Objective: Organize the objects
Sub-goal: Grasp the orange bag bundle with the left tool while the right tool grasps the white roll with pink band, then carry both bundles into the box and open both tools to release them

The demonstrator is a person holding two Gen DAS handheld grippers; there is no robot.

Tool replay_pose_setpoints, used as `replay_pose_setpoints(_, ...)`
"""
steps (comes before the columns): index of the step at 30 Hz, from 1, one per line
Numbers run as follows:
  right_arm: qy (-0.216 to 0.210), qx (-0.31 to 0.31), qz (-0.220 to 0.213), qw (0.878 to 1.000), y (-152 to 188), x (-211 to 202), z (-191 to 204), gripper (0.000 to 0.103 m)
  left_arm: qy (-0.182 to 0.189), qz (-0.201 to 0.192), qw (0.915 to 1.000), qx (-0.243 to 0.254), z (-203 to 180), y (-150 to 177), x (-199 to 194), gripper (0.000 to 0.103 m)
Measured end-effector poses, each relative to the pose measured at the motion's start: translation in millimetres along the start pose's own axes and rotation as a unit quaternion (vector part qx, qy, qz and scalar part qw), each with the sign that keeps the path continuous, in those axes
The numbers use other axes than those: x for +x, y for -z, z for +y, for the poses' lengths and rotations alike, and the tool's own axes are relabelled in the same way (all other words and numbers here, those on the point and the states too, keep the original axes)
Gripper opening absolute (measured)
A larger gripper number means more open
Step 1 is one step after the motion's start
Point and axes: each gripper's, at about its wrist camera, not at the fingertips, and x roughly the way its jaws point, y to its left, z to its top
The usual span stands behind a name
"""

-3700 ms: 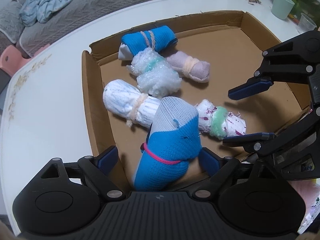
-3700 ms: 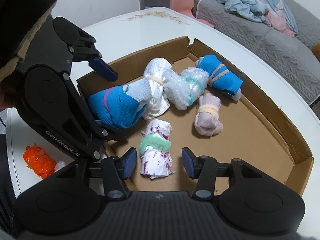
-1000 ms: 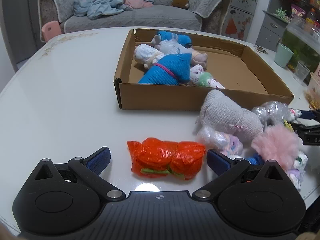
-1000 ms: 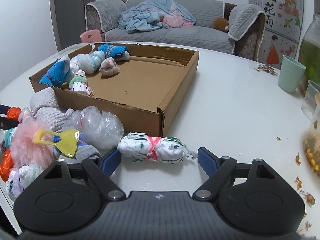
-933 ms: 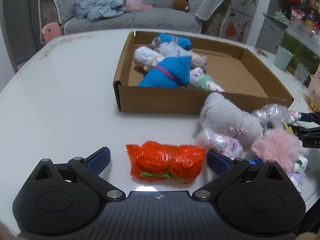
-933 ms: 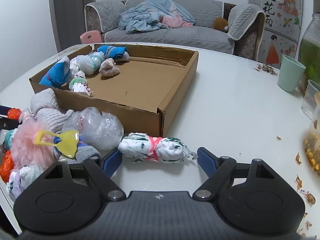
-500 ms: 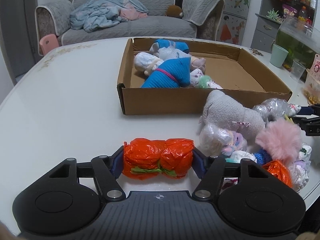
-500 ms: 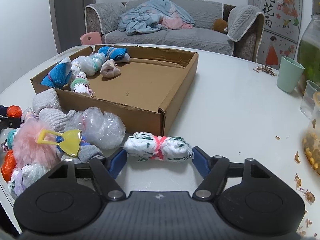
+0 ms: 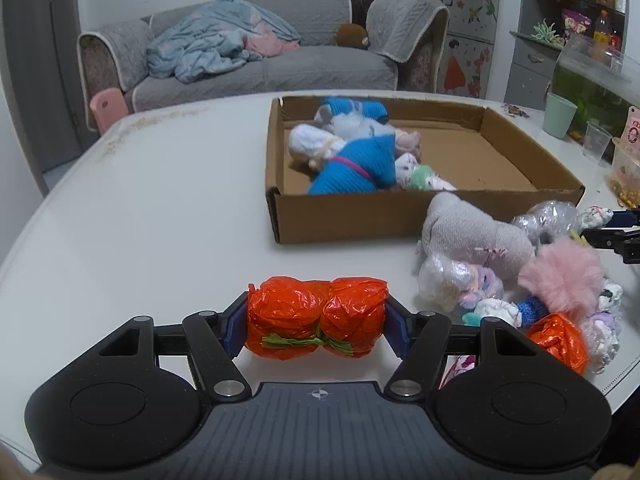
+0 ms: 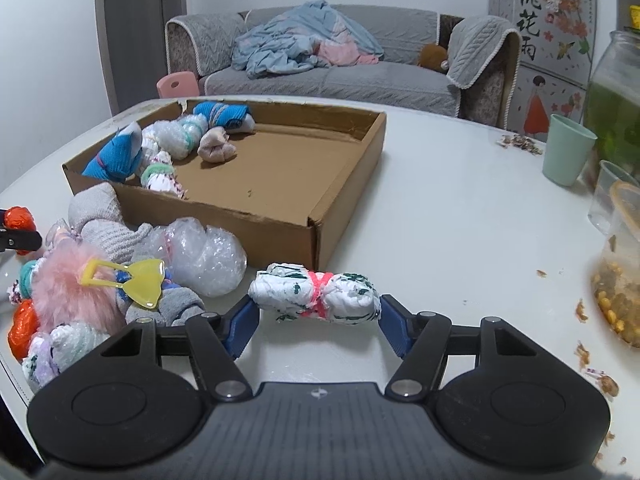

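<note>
My left gripper (image 9: 316, 330) is shut on an orange plastic bundle (image 9: 316, 326) tied with a green band, held just above the white table. My right gripper (image 10: 316, 322) is shut on a white, green-speckled bundle (image 10: 316, 298) tied with a pink band. The cardboard box (image 9: 400, 216) (image 10: 280, 220) stands ahead of both and holds several rolled bundles, among them a blue sock roll (image 9: 352, 172) (image 10: 116, 156). A heap of loose bundles (image 9: 520, 272) (image 10: 100, 276) lies in front of the box, between the two grippers.
A green cup (image 10: 566, 156), a clear cup (image 10: 608, 196) and a jar of yellow grains (image 10: 620, 280) stand at the table's right side, with crumbs around them. A grey sofa (image 10: 340, 64) with blankets is behind the table.
Both grippers have shut on their bundles and lifted them slightly; a second ago both were open around them. The views have risen a little.
</note>
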Motion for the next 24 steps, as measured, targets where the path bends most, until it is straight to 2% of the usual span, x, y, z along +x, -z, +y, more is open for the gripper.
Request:
replay_pose_setpoints(5, 0.002, 0.017, -0.021, 1.0, -3, -15, -8, 0.062, 0.004, -0.017, 0.9995, 0.027, 0, -15, -16, 0.071)
replay_pose_setpoints(12, 0.003, 0.003, -0.041, 0.999, -24, -33, -14, 0.062, 0.024, -0.053, 0.995, 0.081, -10, -68, -33, 0.071)
replay_pose_setpoints(20, -0.006, -0.039, -0.078, 0.996, -84, -44, -20, 0.062, 0.039, -0.082, 0.9851, 0.146, -39, -132, -25, 0.071)
replay_pose_setpoints(24, -0.028, -0.056, -0.089, 0.994, -117, -35, -19, 0.062, 0.057, -0.081, 0.9823, 0.159, -56, -170, -9, 0.071)
